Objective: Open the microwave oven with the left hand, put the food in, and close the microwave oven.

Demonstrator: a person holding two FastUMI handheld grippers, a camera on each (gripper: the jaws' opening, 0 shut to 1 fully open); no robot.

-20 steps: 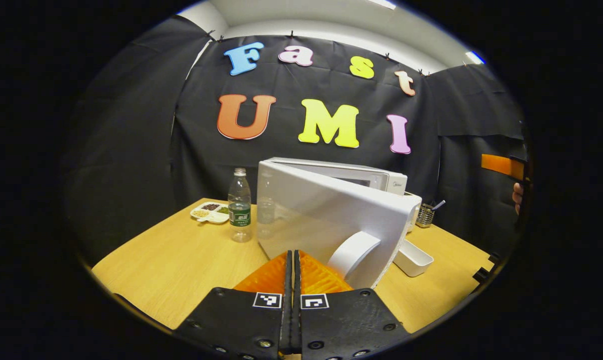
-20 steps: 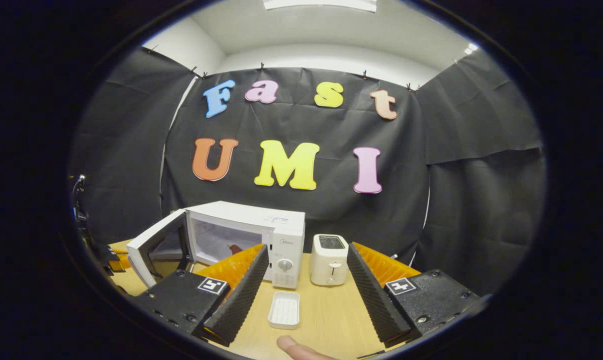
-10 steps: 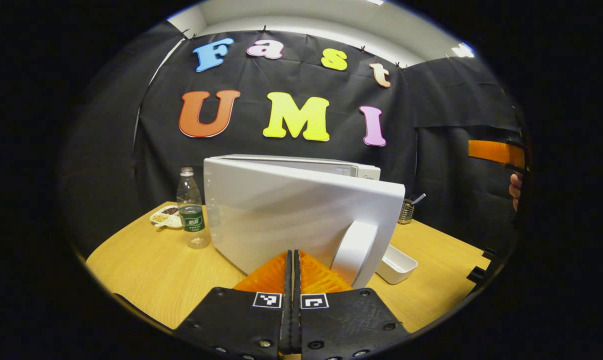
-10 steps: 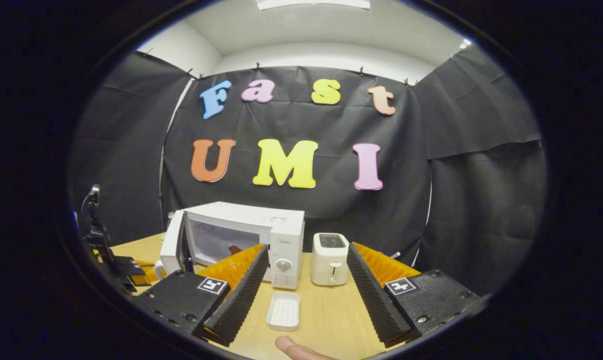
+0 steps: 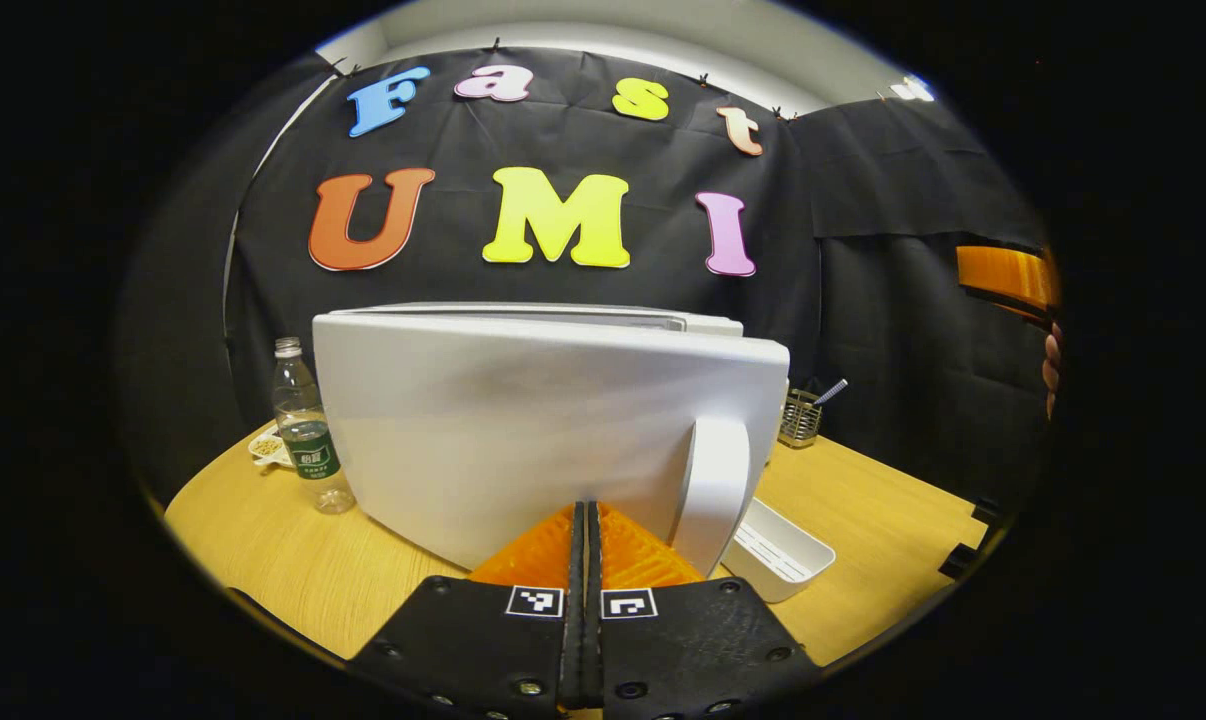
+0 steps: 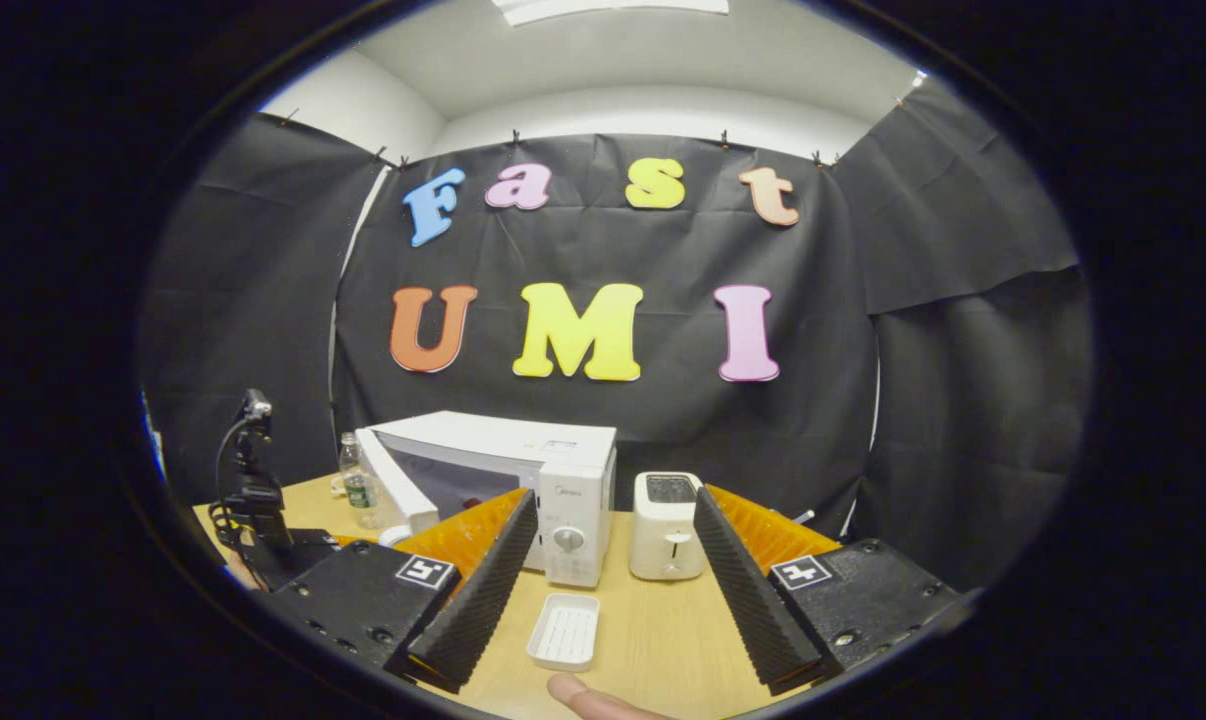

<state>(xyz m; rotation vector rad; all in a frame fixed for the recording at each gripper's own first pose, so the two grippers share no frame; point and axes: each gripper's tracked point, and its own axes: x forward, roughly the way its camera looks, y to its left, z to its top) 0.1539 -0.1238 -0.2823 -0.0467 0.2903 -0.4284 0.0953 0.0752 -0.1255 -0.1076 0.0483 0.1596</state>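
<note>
The white microwave [image 6: 563, 470] stands on the wooden table [image 6: 653, 640]. Its door [image 5: 523, 420] is close to the body but still a little ajar, and its curved handle [image 5: 718, 490] faces me in the left gripper view. My left gripper [image 5: 585, 512] is shut with nothing between its fingers, and its tips rest against the door's outer face just left of the handle. The door [image 6: 395, 482] hides the food from the left gripper view. My right gripper [image 6: 614, 492] hangs open and empty in front of the microwave's control panel and the toaster.
A white toaster [image 6: 668, 510] stands right of the microwave. A small white tray [image 6: 565, 630] lies in front. A water bottle [image 5: 308, 440] and a snack dish [image 5: 265, 447] sit left of the door, and a utensil holder [image 5: 801, 418] sits behind. A thumb [image 6: 583, 695] shows at the bottom edge.
The microwave door has swung from wide open to nearly closed, with my shut left gripper moving forward against it. The right gripper has stayed open and almost still.
</note>
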